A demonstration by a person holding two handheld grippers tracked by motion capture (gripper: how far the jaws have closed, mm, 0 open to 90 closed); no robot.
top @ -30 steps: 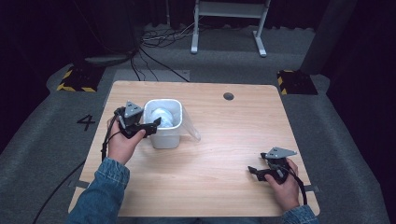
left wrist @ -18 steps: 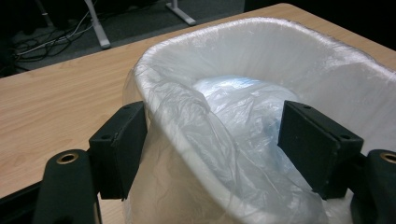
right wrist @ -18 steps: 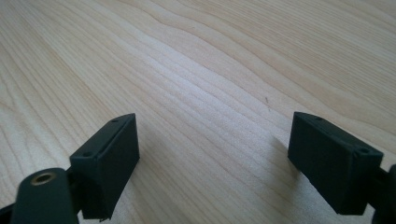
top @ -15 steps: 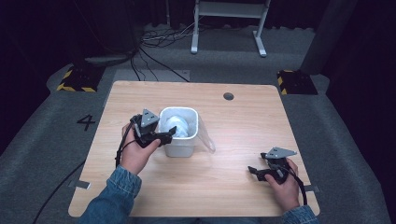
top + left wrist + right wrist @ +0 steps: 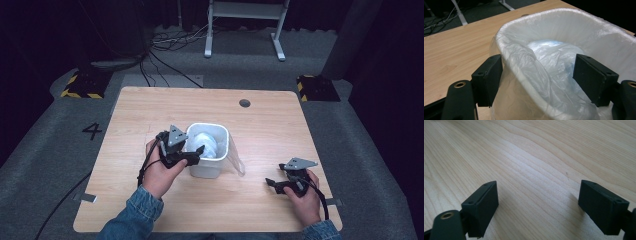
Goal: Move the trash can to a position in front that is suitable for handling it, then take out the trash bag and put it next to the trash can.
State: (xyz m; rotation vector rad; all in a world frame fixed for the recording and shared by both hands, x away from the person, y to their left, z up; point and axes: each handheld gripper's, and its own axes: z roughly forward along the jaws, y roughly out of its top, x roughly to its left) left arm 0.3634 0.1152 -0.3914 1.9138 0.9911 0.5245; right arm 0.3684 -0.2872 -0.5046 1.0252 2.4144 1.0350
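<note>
table (image 5: 150,110): light wood | on it: lined white bin (image 5: 207,170), near centre

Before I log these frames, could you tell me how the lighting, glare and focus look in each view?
High view: the table is evenly lit, the room around it dark, all slightly soft. Left gripper view: the plastic liner glares white in the bin, and the left gripper blurs up close. Right gripper view: a pale sheen crosses the wood between the right gripper jaws.

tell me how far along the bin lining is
Done: the clear plastic bag already sits inside the small white bin and drapes over its rim. In hand: the left gripper straddles the near rim, jaws open, one outside and one inside. Left: probably neatening the loose flap; the right gripper rests open on the table.
</note>
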